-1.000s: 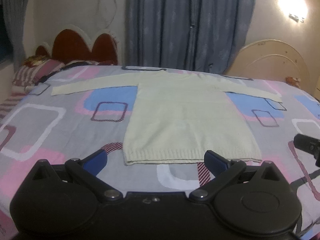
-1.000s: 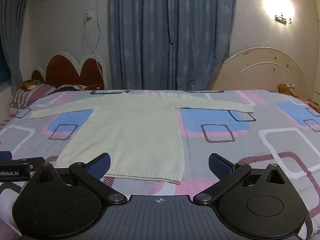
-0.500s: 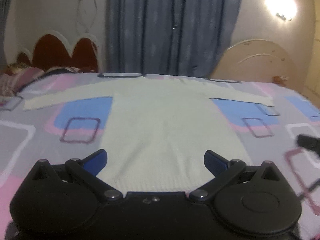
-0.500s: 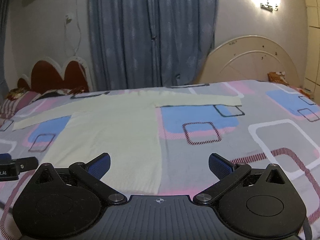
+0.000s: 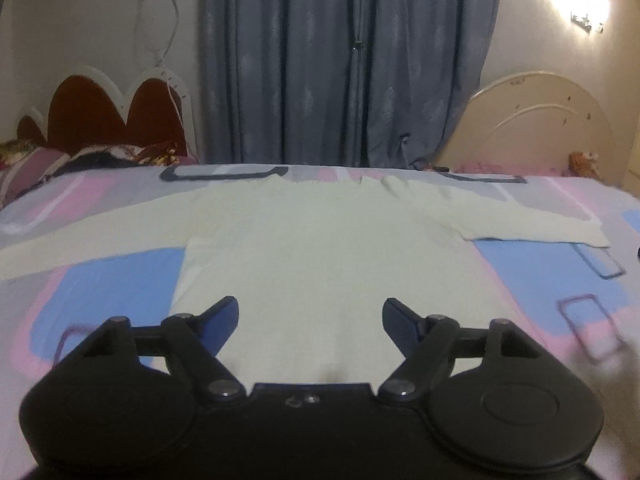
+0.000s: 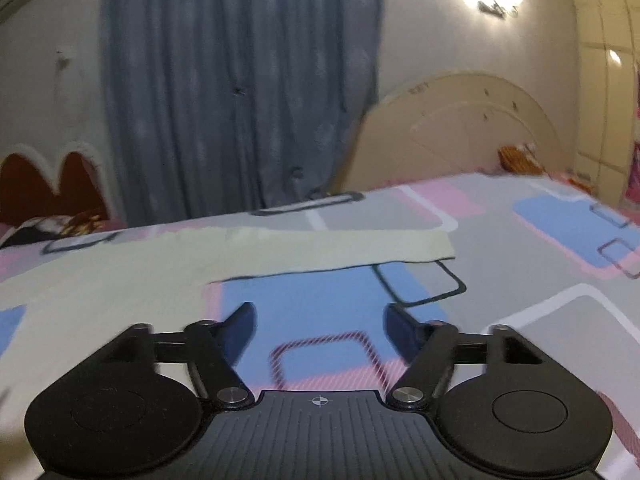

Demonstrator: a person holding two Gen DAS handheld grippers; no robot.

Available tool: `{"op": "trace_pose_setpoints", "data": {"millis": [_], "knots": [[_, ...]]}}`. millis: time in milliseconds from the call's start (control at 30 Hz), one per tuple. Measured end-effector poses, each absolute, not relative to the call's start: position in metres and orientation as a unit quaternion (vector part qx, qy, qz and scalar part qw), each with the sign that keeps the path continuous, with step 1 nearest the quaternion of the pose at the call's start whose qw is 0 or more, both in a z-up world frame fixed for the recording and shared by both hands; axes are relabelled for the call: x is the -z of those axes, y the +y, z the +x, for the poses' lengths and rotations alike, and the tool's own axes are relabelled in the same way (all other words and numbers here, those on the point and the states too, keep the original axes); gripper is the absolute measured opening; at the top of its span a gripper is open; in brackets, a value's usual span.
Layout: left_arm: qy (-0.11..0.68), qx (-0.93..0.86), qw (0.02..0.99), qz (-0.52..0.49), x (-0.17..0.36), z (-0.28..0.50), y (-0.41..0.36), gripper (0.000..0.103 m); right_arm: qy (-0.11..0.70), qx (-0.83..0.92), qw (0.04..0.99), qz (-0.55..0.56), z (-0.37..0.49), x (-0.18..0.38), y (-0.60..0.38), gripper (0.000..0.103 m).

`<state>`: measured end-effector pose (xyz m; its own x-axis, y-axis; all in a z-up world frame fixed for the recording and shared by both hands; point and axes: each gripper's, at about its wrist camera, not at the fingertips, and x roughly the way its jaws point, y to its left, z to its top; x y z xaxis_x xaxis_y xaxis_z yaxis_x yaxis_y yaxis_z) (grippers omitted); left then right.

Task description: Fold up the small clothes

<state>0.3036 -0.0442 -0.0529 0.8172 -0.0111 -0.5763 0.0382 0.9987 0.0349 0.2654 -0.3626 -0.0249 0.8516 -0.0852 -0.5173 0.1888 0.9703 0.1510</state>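
Note:
A cream knit sweater [image 5: 320,248] lies flat on the bed with both sleeves spread out to the sides. My left gripper [image 5: 310,316] is open and empty, low over the sweater's body. In the right wrist view the sweater's right sleeve [image 6: 320,248] stretches across ahead, its cuff ending at the right. My right gripper [image 6: 318,322] is open and empty over the bedsheet, just short of that sleeve. The sweater's hem is hidden behind the left gripper.
The bed has a sheet [image 5: 560,272] with pink, blue and grey squares. Pillows [image 5: 36,168] and a red headboard [image 5: 108,120] stand at the far left. A cream headboard panel [image 5: 536,128] leans at the far right. Blue curtains [image 5: 348,60] hang behind.
Both grippers have moved forward over the bed. The left one now hangs over the sweater's body. The right one swung right toward the right sleeve. Both stayed open.

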Motion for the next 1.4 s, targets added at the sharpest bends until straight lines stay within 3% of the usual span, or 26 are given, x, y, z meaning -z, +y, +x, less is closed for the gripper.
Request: {"op": "trace_pose_setpoints", "data": {"millis": [100, 167, 200, 267, 700, 767, 800, 1000, 1067, 1333, 1400], "knots": [[0.298, 0.004, 0.953, 0.051, 0.062, 0.339, -0.048, 0.068, 0.253, 0.089, 0.958, 0.1, 0.313, 0.043, -0.394, 0.068], [0.299, -0.004, 0.953, 0.055, 0.067, 0.36, -0.045, 0.063, 0.256, 0.098, 0.954, 0.119, 0.345, 0.058, -0.418, 0.059], [0.299, -0.005, 0.952, 0.056, 0.07, 0.369, -0.044, 0.056, 0.257, 0.104, 0.952, 0.128, 0.36, 0.066, -0.43, 0.052], [0.309, -0.007, 0.949, 0.06, 0.078, 0.383, -0.043, 0.049, 0.263, 0.116, 0.947, 0.144, 0.385, 0.082, -0.45, 0.049], [0.36, -0.005, 0.931, 0.053, 0.121, 0.42, -0.06, 0.05, 0.253, 0.148, 0.897, 0.332, 0.428, 0.147, -0.566, 0.048], [0.363, -0.007, 0.93, 0.051, 0.122, 0.421, -0.059, 0.05, 0.26, 0.151, 0.896, 0.326, 0.432, 0.146, -0.57, 0.025], [0.364, -0.008, 0.93, 0.05, 0.122, 0.421, -0.058, 0.05, 0.266, 0.153, 0.894, 0.325, 0.433, 0.147, -0.572, 0.002], [0.36, -0.021, 0.931, 0.057, 0.114, 0.427, -0.042, 0.05, 0.237, 0.157, 0.931, 0.227, 0.422, 0.119, -0.558, 0.001], [0.373, -0.029, 0.925, 0.06, 0.116, 0.43, -0.032, 0.051, 0.302, 0.173, 0.913, 0.213, 0.442, 0.134, -0.562, 0.001], [0.38, -0.022, 0.923, 0.048, 0.117, 0.434, 0.002, 0.051, 0.275, 0.124, 0.941, 0.155, 0.451, 0.101, -0.507, 0.001], [0.377, -0.015, 0.925, 0.036, 0.117, 0.439, 0.006, 0.046, 0.269, 0.083, 0.949, 0.139, 0.457, 0.091, -0.473, 0.001]]}}
